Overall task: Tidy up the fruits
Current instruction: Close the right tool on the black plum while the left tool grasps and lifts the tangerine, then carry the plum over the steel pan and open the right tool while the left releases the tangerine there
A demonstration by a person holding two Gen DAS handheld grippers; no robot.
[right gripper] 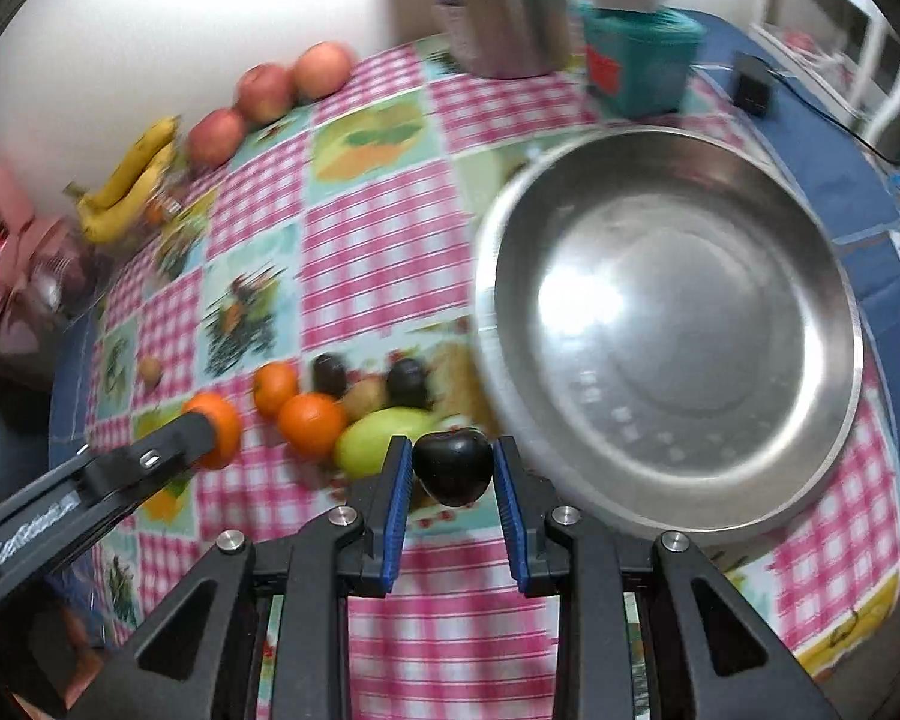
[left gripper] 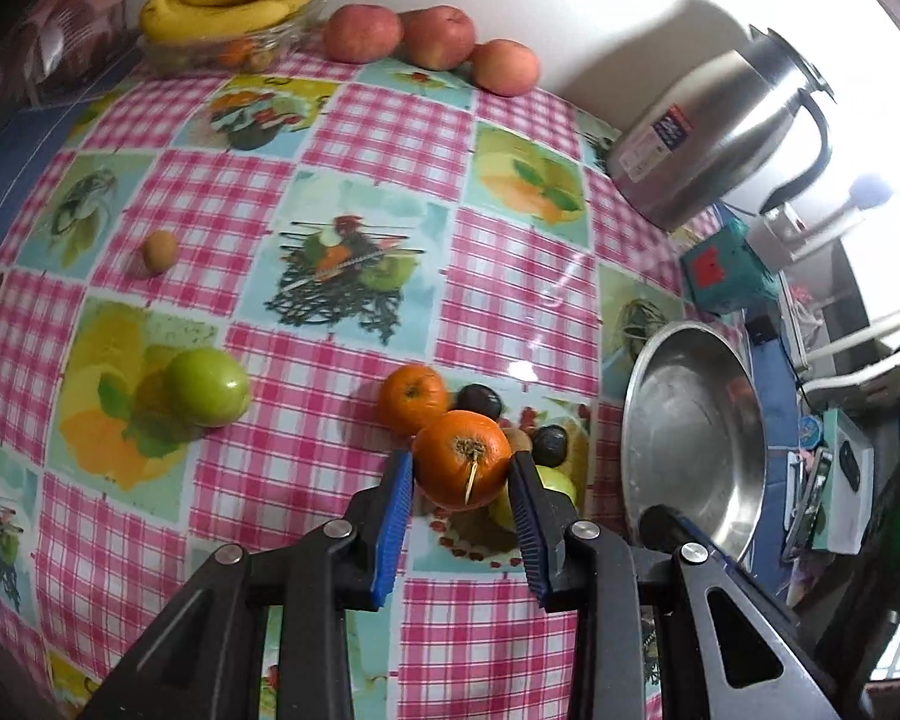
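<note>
My left gripper is shut on an orange and holds it above the checked tablecloth; it also shows in the right wrist view. My right gripper is shut on a dark plum, just left of the steel bowl. On the cloth lie more oranges, two dark plums, a kiwi and a yellow-green fruit. A green apple and a small brown fruit lie apart to the left.
A steel bowl sits at the right. Three red apples and bananas in a glass dish line the far wall. A steel kettle and a teal box stand at the back right.
</note>
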